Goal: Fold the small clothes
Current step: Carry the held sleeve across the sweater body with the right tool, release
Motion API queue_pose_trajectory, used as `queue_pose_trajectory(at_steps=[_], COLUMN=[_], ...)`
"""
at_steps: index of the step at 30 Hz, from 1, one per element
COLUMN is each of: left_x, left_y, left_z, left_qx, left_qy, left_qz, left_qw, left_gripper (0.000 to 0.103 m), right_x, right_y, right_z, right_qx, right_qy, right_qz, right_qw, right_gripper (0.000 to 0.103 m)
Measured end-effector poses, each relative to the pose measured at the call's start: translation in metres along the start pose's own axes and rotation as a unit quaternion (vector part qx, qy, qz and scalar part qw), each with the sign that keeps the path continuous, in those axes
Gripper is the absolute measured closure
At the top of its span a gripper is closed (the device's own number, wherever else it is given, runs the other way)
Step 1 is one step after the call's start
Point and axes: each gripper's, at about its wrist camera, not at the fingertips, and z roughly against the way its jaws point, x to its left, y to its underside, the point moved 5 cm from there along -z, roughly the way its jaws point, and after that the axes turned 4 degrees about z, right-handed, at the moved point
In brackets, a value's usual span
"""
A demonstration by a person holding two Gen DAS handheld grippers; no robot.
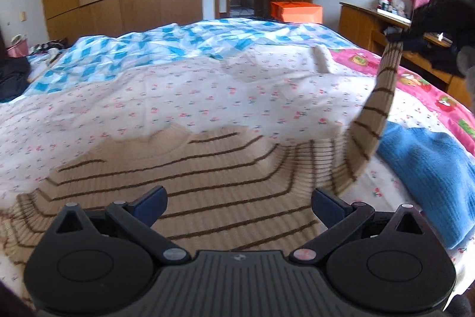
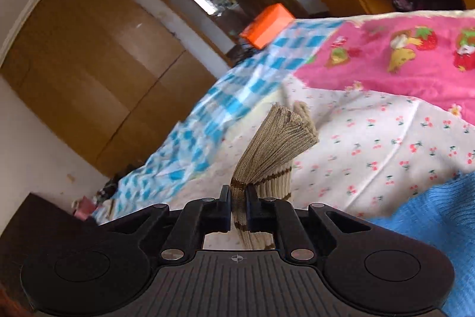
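Note:
A beige sweater (image 1: pixel 213 177) with thin brown stripes lies spread on the bed. My left gripper (image 1: pixel 239 202) hovers over its body, open, with nothing between its fingers. One sleeve (image 1: pixel 377 106) rises from the sweater's right side up to the right edge of the view, where a dark sleeve of a person (image 1: pixel 445 17) shows. In the right wrist view my right gripper (image 2: pixel 238 199) is shut on the ribbed cuff (image 2: pixel 276 144) of that sleeve, which fans out above the fingers, lifted off the bed.
A blue knitted garment (image 1: pixel 427 177) lies on the bed right of the sweater. The bed carries a cherry-print sheet (image 1: pixel 207 91), a blue checked cover (image 1: pixel 166 46) and a pink strawberry cover (image 2: pixel 386 55). Wardrobe, doorway, orange box (image 1: pixel 295 11) and a wooden desk (image 1: pixel 374 23) stand behind.

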Motion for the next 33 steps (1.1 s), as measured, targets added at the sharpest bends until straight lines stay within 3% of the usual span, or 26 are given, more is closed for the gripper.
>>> queue_pose_trajectory(at_steps=[5,11,13,15,18,22,27,30,33], left_x=[0.073,0.173,0.198,0.217,0.234,0.238,0.226,0.223,0.225], left_y=[0.02,0.058,0.07,0.079,0.089,0.094,0.096,0.096,0.096], left_z=[0.025,0.058,0.069,0.08,0.088,0.082,0.083,0.085,0.084], left_qx=[-0.006,-0.005,-0.009,-0.017,-0.031,-0.033,-0.043,-0.049,-0.046], left_qy=[-0.059,-0.129,-0.148,-0.163,-0.171,-0.157,-0.141,-0.136,-0.133], left_qz=[0.029,0.084,0.105,0.123,0.146,0.161,0.142,0.137,0.143], left_qw=[0.9978,0.988,0.9834,0.9788,0.9738,0.9737,0.9789,0.98,0.9796], left_gripper=[0.0,0.0,0.0,0.0,0.0,0.0,0.0,0.0,0.0], right_x=[0.104,0.204,0.224,0.235,0.235,0.233,0.228,0.227,0.232], right_y=[0.053,0.176,0.221,0.277,0.336,0.347,0.317,0.307,0.309], right_z=[-0.003,-0.044,-0.063,-0.078,-0.082,-0.054,-0.041,-0.044,-0.06], right_qx=[0.059,0.172,0.199,0.25,0.326,0.331,0.304,0.279,0.264], right_qy=[-0.09,-0.134,-0.132,-0.135,-0.134,-0.148,-0.153,-0.13,-0.111], right_qz=[0.07,0.163,0.205,0.253,0.297,0.33,0.348,0.383,0.429], right_qw=[0.992,0.962,0.949,0.925,0.888,0.872,0.874,0.871,0.856], right_gripper=[0.093,0.093,0.093,0.089,0.084,0.079,0.076,0.07,0.07])
